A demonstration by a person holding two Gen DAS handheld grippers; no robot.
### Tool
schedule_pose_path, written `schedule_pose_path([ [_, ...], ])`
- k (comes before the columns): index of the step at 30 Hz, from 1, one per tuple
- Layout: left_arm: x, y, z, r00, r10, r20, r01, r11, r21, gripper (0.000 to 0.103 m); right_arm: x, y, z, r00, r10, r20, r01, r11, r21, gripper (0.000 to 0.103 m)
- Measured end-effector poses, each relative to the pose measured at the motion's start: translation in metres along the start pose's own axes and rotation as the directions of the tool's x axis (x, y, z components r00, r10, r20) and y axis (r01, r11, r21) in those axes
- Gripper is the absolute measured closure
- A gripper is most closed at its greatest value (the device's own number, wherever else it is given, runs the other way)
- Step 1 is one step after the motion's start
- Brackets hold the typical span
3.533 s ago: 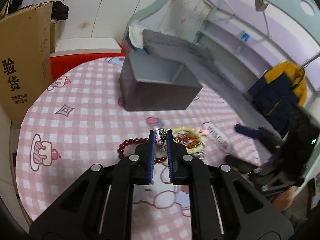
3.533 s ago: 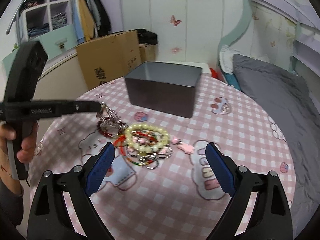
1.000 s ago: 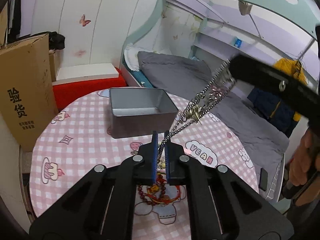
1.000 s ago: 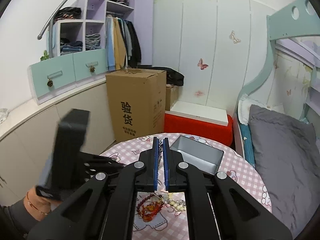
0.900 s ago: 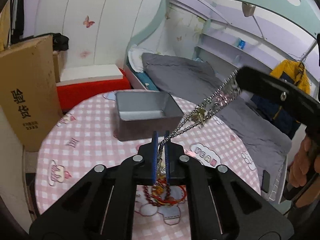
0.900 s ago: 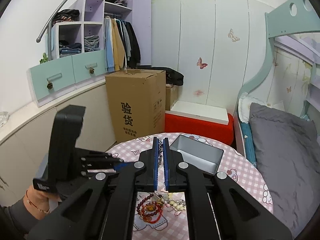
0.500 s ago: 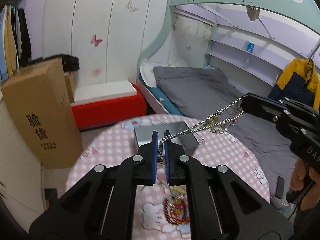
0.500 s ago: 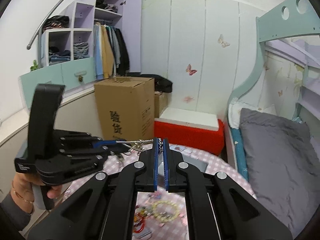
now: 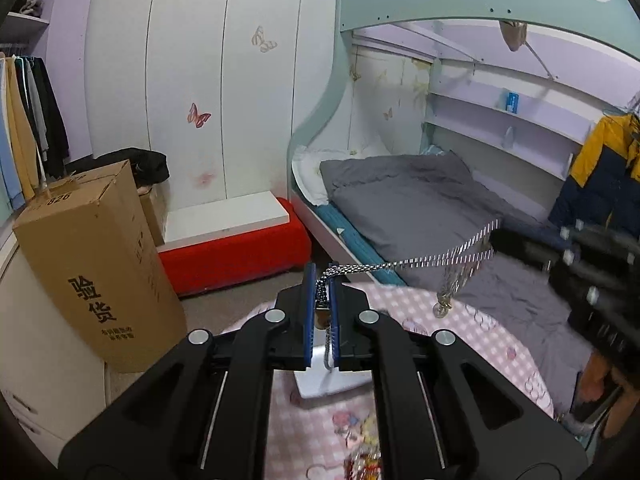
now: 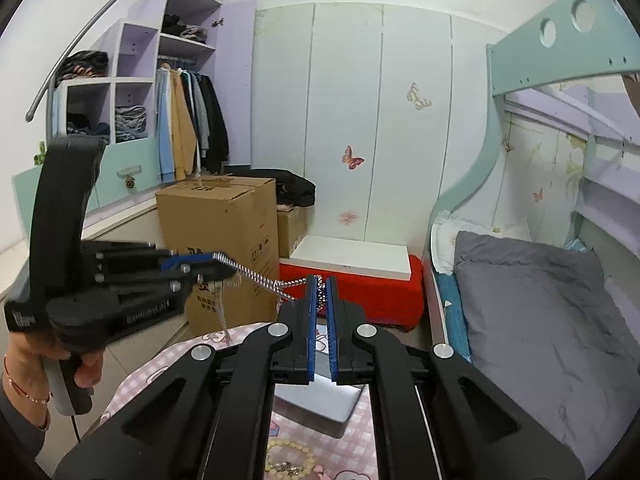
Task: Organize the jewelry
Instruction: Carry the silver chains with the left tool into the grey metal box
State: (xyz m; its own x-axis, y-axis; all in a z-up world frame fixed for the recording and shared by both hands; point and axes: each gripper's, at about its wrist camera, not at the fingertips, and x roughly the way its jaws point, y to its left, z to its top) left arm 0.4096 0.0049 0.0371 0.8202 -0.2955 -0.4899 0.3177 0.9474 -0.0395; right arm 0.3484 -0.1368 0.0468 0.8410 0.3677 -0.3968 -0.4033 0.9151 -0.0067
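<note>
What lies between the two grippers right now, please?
A silver chain stretches between them in mid-air, one end pinched in the left gripper, the other in the right gripper; both wrist views show it.

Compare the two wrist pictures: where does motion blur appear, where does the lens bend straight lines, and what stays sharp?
Left wrist view: the right claw and part of the chain smear; the left claw is crisp; the bunk frame bows. Right wrist view: the wardrobe rail curves; the right claw is sharp; the tin glares white.
</note>
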Motion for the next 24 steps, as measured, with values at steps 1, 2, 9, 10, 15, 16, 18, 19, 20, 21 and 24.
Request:
schedule_pose_path([
  [1, 0.005, -0.001, 0.004, 1.000, -0.002, -0.005, 0.002, 1.000, 0.001, 0.096, 0.005, -0.004, -0.002, 1.000, -0.001, -0.009, 0.001, 1.000, 0.012, 0.100],
  [2, 0.009, -0.003, 0.006, 1.000, -0.006, -0.010, 0.006, 1.000, 0.000, 0.096, 0.009, -0.007, -0.004, 1.000, -0.001, -0.016, 0.001, 1.000, 0.020, 0.100],
  [9, 0.061, -0.013, -0.007, 0.995, 0.016, -0.096, -0.013, 1.000, 0.027, 0.096, 0.048, -0.027, -0.032, 0.994, 0.006, -0.112, 0.003, 0.997, 0.079, 0.100],
  [10, 0.069, -0.014, -0.011, 0.993, 0.017, -0.114, -0.013, 0.999, 0.032, 0.096, 0.056, -0.030, -0.038, 0.991, 0.006, -0.134, 0.005, 0.997, 0.083, 0.100],
  [15, 0.108, -0.015, -0.038, 0.975, 0.020, -0.221, -0.008, 0.998, 0.055, 0.096, 0.085, -0.031, -0.064, 0.973, 0.025, -0.229, -0.005, 0.996, 0.089, 0.100],
  [16, 0.113, -0.015, -0.041, 0.972, 0.019, -0.235, -0.005, 0.998, 0.058, 0.096, 0.091, -0.029, -0.068, 0.968, 0.031, -0.250, -0.009, 0.996, 0.088, 0.100],
  [18, 0.125, -0.016, -0.052, 0.960, 0.017, -0.278, 0.002, 0.998, 0.066, 0.096, 0.099, -0.025, -0.074, 0.960, 0.038, -0.277, -0.015, 0.996, 0.083, 0.100],
  [19, 0.130, -0.016, -0.057, 0.955, 0.017, -0.295, 0.004, 0.998, 0.067, 0.096, 0.102, -0.024, -0.076, 0.956, 0.042, -0.292, -0.019, 0.996, 0.082, 0.100],
  [20, 0.135, -0.017, -0.063, 0.948, 0.015, -0.319, 0.008, 0.997, 0.071, 0.096, 0.107, -0.021, -0.081, 0.949, 0.047, -0.311, -0.023, 0.996, 0.081, 0.100],
  [21, 0.138, -0.017, -0.067, 0.943, 0.014, -0.333, 0.011, 0.997, 0.074, 0.096, 0.110, -0.020, -0.084, 0.944, 0.047, -0.325, -0.023, 0.997, 0.079, 0.100],
  [24, 0.147, -0.016, -0.076, 0.924, 0.013, -0.382, 0.019, 0.997, 0.077, 0.096, 0.116, -0.018, -0.093, 0.931, 0.054, -0.362, -0.024, 0.996, 0.086, 0.100],
])
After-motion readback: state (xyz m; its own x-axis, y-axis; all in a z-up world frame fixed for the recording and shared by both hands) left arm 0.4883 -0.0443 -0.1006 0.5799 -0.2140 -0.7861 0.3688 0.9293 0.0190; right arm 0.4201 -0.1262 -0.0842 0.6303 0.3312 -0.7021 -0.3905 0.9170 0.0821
